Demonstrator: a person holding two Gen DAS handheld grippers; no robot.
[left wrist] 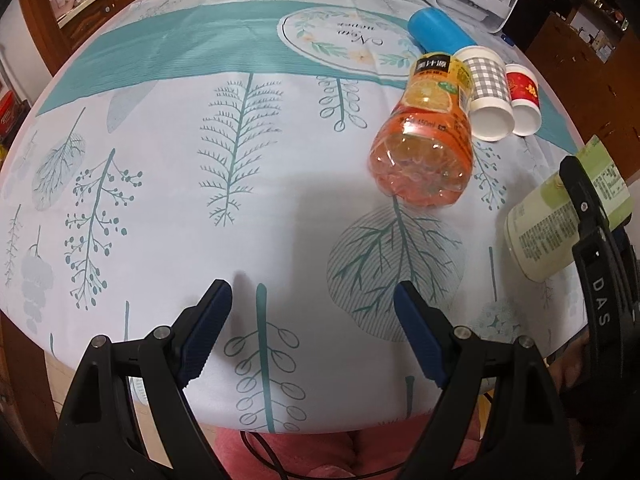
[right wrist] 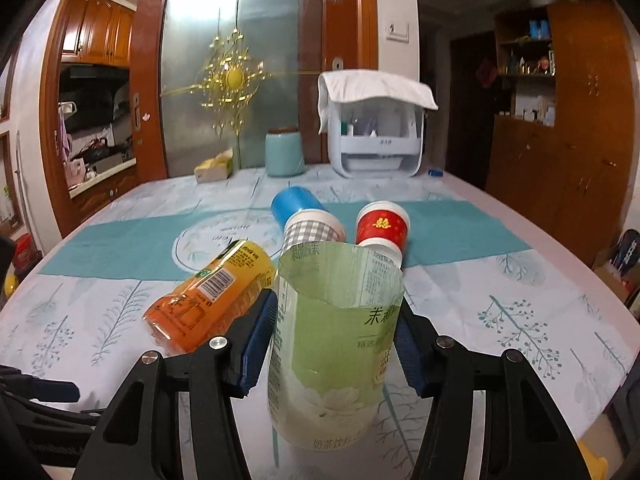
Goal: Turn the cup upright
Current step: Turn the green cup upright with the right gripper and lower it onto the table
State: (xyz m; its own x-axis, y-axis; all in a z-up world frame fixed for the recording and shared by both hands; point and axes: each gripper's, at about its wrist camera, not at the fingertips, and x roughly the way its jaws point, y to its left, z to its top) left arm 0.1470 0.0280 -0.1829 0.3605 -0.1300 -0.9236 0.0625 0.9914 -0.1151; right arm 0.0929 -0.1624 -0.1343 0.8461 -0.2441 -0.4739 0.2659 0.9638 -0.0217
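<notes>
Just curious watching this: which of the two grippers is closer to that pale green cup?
The right. The right gripper has its fingers on either side of the green cup, gripping it. The left gripper is open over bare tablecloth, well apart from the cup.

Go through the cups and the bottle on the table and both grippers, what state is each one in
Green cup: held, open end up.
Orange bottle: lying down.
Checked cup: lying down.
Red cup: lying down.
Blue cup: lying down.
Left hand-held gripper: open, empty.
Right hand-held gripper: gripping green cup.
</notes>
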